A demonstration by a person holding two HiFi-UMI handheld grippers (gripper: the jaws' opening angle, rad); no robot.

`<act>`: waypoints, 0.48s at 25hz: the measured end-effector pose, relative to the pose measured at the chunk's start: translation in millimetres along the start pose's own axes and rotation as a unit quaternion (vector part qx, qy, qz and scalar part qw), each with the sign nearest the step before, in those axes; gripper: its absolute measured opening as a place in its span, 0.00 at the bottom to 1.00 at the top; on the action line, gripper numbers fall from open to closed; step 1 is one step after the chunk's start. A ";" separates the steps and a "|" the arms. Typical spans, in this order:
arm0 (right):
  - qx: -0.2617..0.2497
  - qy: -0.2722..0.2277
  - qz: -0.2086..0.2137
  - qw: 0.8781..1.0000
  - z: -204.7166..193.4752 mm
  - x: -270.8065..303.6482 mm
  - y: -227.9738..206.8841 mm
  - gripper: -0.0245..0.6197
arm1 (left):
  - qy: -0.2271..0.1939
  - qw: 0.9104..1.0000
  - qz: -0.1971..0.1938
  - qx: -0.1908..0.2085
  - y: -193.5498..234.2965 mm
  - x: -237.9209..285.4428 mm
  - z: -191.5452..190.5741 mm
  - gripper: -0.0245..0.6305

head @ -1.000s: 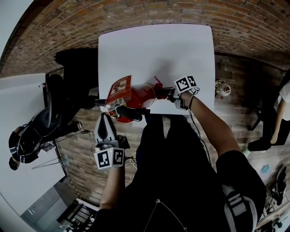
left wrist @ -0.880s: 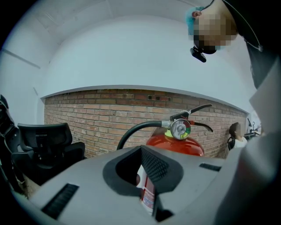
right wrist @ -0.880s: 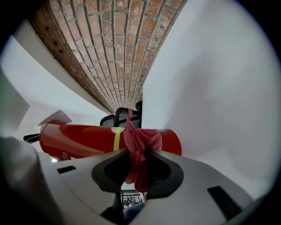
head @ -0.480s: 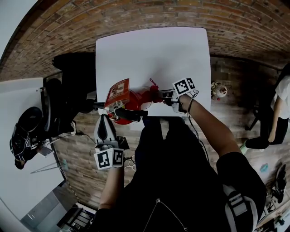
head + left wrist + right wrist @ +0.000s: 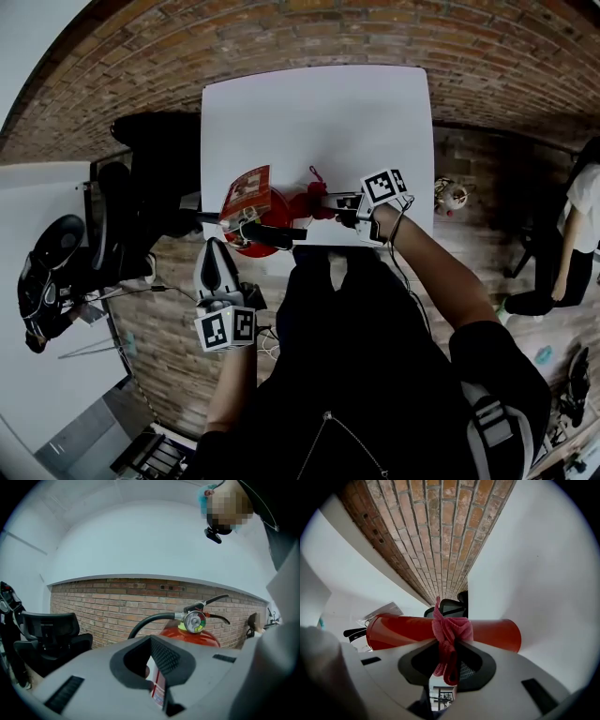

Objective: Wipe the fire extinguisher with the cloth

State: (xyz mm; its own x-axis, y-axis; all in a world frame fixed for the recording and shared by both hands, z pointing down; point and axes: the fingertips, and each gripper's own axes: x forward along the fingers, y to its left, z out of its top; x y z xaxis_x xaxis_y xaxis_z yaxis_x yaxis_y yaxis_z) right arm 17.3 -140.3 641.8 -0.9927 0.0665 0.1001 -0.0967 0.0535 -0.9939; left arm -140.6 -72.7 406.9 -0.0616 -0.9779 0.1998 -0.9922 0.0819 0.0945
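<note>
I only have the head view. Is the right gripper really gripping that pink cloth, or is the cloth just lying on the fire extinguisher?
Observer: It is gripping it. In the right gripper view the right gripper has its jaws shut on the cloth, and the cloth's top lies bunched on the red body of the fire extinguisher.
Operator: And the left gripper, down by the valve end, is it holding anything?
Observer: It doesn't look like it. In the left gripper view the left gripper has its jaws slightly apart, and I see nothing clamped. Only a strip of the extinguisher's label shows through the gap.
</note>
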 end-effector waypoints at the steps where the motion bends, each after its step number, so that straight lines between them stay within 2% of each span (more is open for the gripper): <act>1: -0.001 0.000 0.000 1.000 0.2 -0.5 4.3 0.19 | -0.001 1.000 0.000 0.000 0.3 -0.6 0.5 0.08; 12: -0.022 -0.018 0.045 0.999 3.2 -8.0 71.8 0.19 | -0.004 1.000 0.008 -0.004 5.2 -6.1 -0.9 0.08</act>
State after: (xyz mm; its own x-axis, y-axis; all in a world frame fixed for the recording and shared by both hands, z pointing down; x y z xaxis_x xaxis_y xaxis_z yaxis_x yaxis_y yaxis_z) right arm 18.0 -140.2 569.6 -0.9992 0.0380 0.0077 -0.0042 0.0922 -0.9957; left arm -145.3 -66.1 407.1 -0.0786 -0.9780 0.1932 -0.9902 0.0990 0.0983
